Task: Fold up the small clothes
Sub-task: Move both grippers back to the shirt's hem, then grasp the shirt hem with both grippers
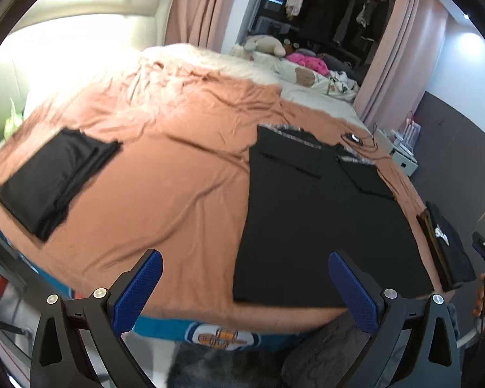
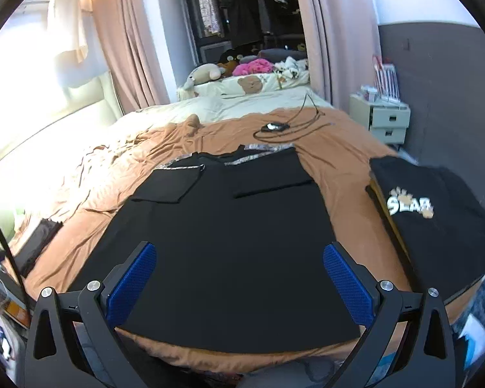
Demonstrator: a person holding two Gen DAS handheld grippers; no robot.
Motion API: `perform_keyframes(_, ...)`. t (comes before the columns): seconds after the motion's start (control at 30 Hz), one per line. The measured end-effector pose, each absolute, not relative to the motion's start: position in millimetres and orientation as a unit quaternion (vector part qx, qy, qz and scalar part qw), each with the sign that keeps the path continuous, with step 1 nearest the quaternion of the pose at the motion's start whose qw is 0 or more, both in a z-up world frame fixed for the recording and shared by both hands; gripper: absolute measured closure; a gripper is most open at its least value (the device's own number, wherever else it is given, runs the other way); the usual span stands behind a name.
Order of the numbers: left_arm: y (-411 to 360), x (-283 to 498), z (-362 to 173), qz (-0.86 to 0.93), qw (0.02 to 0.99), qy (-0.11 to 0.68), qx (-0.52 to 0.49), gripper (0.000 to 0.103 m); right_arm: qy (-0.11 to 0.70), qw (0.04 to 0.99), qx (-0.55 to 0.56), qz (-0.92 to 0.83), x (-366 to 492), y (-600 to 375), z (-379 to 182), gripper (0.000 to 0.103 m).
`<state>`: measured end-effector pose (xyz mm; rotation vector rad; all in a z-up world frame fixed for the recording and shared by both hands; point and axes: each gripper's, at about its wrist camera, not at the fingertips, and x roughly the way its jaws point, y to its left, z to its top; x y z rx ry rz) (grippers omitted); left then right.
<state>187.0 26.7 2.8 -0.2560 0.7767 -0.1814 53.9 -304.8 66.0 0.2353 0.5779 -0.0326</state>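
Observation:
A black shirt (image 1: 320, 220) (image 2: 223, 245) lies flat on the brown bed sheet (image 1: 177, 168) (image 2: 336, 148), sleeves folded in over its body, hem toward me. My left gripper (image 1: 245, 258) hovers open above the bed's near edge, just left of the shirt's hem corner, with nothing between its blue pads. My right gripper (image 2: 239, 252) is open over the lower part of the shirt, empty. A folded black garment (image 1: 51, 181) (image 2: 38, 242) rests at the far left of the bed.
A folded black shirt with a white print (image 2: 436, 213) (image 1: 449, 245) sits on a stack at the bed's right edge. A small device with a cable (image 2: 274, 126) (image 1: 352, 137) lies beyond the shirt's collar. Pillows and plush toys (image 2: 242, 77) are at the head end. A white bedside cabinet (image 2: 381, 119) stands right.

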Motion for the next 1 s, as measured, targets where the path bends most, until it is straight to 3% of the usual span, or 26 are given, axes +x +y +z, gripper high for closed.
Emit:
perform_keyframes(0.3, 25.9, 185.1, -47.1, -0.104, 0.891, 0.417, -0.146, 0.004, 0.321, 0.935, 0.143, -0.039, 28.0, -332.2, 52.4, 0.0)
perform_keyframes(0.57, 9.2, 204.0, -83.9, -0.134, 0.859, 0.45, -0.205, 0.018, 0.381, 0.909, 0.164, -0.044, 47.9, -360.8, 10.8, 0.0)
perform_keyframes(0.77, 7.3, 225.6, -103.2, -0.118, 0.841, 0.472, -0.236, 0.032, 0.409, 0.892, 0.186, -0.038, 66.0, -374.6, -11.2, 0.022)
perform_keyframes(1.0, 16.3, 244.1, -133.6, -0.1, 0.81, 0.509, -0.272, 0.035, 0.422, 0.874, 0.236, -0.042, 84.3, -401.0, -33.7, 0.035)
